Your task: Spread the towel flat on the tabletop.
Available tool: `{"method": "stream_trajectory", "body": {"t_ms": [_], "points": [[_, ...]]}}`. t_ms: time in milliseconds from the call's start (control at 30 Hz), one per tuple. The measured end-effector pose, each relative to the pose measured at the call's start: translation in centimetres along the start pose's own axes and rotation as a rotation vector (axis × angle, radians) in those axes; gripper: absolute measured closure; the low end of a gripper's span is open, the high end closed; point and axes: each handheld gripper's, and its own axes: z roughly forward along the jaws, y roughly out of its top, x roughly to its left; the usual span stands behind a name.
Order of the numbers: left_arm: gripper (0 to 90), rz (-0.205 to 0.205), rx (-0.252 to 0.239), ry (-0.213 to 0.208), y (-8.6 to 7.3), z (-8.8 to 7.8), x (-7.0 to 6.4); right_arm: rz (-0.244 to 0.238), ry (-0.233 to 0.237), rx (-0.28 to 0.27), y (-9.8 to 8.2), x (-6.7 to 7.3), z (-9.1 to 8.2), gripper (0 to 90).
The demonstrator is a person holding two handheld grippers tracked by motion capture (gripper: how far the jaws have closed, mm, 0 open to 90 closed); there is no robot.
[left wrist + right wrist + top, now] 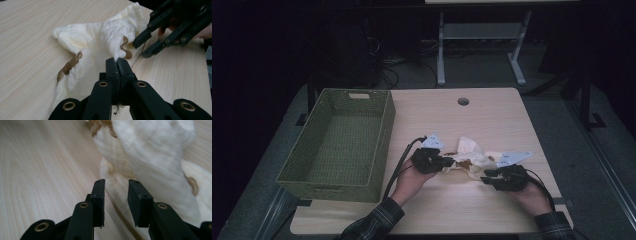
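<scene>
Two tongs — left (117, 61) pinching cloth (100, 37)

Cloth (472, 156): cream-white, soft, with brown trim along its edges. It lies crumpled on the near middle of the table, to the right of the basket. One fold is raised; the remainder rests flat.

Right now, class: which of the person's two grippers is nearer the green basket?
Left. The left gripper, shut on the cream cloth, lies just right of the green basket. The right gripper is open at the cloth's far side, farther from the basket.
</scene>
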Motion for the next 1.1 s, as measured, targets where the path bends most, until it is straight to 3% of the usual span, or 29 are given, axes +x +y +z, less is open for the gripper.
{"method": "stream_trajectory", "body": {"t_ms": [167,333,600,767,867,967,1067,1100], "points": [[88.4,0.007,-0.001,-0.003,0.2,-0.3,0.0,-0.032,-0.012,0.029,0.3,0.2,1.2,71.3],[88.4,0.007,-0.008,0.006,0.4,-0.7,0.1,-0.043,-0.013,0.037,0.3,0.2,1.4,87.7],[88.4,-0.030,-0.036,0.062,0.3,-2.1,1.7,-0.066,0.157,0.058,-0.1,1.1,0.5,88.8],[88.3,-0.044,-0.027,0.092,0.1,-2.4,2.7,-0.094,0.232,0.032,-0.2,1.5,-0.3,88.9],[88.0,-0.045,-0.014,0.099,0.0,-2.0,2.9,-0.081,0.205,0.025,-0.2,1.4,-0.5,88.9],[87.7,-0.050,0.030,0.104,-0.3,-0.5,3.8,-0.054,0.106,0.017,-0.3,0.2,-0.5,88.9],[87.6,-0.039,0.059,0.118,-0.7,0.7,4.5,-0.029,0.042,0.033,-0.5,-0.6,-0.3,88.9],[87.6,-0.055,0.057,0.121,-0.7,1.1,4.6,-0.023,0.026,0.038,-0.5,-0.8,-0.2,88.9]]}}
